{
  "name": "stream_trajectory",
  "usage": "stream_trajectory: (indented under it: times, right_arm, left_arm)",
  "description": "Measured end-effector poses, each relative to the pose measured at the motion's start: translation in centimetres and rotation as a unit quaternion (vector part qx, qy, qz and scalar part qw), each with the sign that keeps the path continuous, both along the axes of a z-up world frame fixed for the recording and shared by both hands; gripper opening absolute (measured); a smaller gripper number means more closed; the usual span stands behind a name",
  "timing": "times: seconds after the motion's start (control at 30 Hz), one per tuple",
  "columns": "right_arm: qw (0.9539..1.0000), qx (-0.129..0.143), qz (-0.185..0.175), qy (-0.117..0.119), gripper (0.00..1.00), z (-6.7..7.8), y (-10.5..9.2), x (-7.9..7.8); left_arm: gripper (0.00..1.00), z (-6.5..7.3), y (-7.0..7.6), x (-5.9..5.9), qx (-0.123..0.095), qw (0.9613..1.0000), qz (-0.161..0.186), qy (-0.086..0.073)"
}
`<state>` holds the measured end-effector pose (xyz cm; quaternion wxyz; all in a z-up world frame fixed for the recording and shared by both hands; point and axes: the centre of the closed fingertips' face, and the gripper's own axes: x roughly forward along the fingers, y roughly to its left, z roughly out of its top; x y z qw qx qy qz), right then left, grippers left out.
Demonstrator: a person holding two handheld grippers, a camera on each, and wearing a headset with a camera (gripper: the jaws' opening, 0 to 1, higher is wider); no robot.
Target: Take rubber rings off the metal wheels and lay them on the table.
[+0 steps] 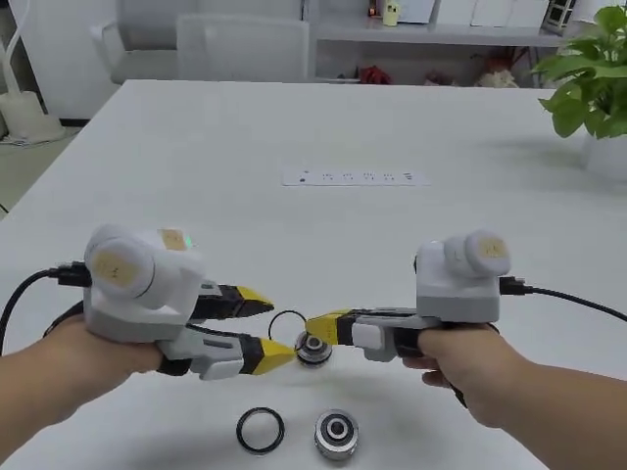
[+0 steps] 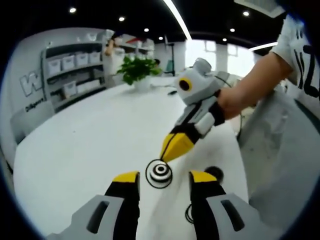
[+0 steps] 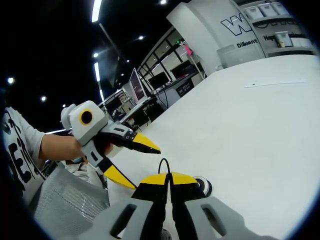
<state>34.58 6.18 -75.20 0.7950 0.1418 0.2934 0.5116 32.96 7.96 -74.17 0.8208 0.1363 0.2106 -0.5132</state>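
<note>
1. Right gripper point(image 3: 168, 179) jaws together, pinching a thin rubber ring point(image 1: 287, 312) beside its metal wheel point(image 1: 313, 350), near the table's point(image 1: 392, 127) front edge.
2. Left gripper point(image 1: 269, 326) jaws apart. The ring looks light and stretchy - best held by its free loop.

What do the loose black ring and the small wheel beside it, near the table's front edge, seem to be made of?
The black ring: probably rubber, matte; it is dull black with no shine. The wheel: likely metal, polished; it is silvery with bright reflections. Its dark centre I cannot identify.
</note>
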Motion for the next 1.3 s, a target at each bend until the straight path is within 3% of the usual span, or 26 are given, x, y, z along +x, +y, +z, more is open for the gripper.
stream_trajectory:
  times: [0.6,1.3]
  right_arm:
    - [0.9992,-0.015,0.034,0.017,0.0,-1.4,2.4,-1.9]
    - [0.9971,-0.046,0.047,0.039,0.0,-4.4,3.0,-2.8]
  left_arm:
    - [0.51,-0.3,3.8,-1.4,0.002,0.9997,0.023,0.007]
    - [0.51,-1.5,5.1,-2.1,0.013,0.9993,0.034,0.013]
